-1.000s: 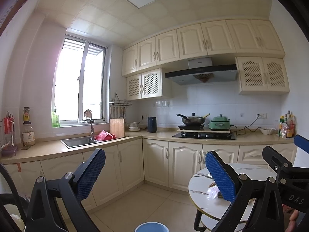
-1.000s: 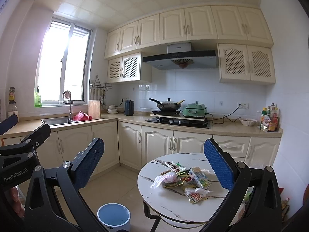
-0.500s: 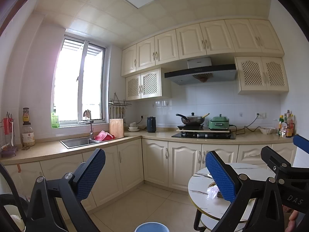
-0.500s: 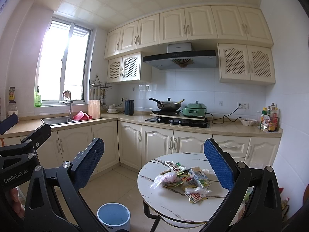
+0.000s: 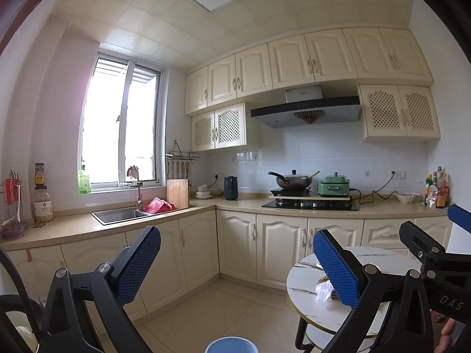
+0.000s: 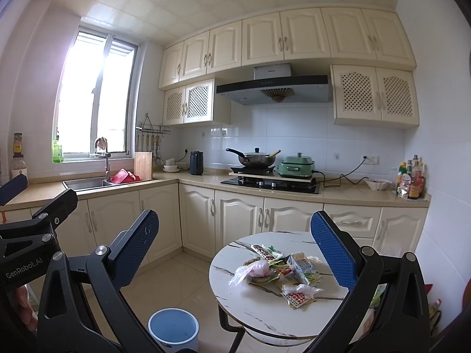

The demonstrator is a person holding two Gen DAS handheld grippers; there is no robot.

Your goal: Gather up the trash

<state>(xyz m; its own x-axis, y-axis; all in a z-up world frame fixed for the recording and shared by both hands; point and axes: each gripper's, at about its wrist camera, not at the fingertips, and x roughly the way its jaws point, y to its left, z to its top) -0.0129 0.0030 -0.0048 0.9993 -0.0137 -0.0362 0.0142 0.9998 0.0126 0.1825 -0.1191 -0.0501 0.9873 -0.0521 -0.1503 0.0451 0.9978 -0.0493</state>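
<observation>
1. Left wrist view: the left gripper (image 5: 235,264) was spread wide and empty; the round table (image 5: 303,282) lay off to its right, with the blue bin (image 5: 231,344) on the floor below.
2. Right wrist view: the right gripper (image 6: 235,253), also spread and empty, faced the wrapper pile (image 6: 279,273) lying low between its fingers, probably the nearer arm; open floor separated table and bin.

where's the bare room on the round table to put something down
The near and left part of the round table is bare, from the wrapper pile out to the rim by the blue bin. A narrow strip at the far edge is also free. The middle and right side are crowded with wrappers and bags.
</observation>
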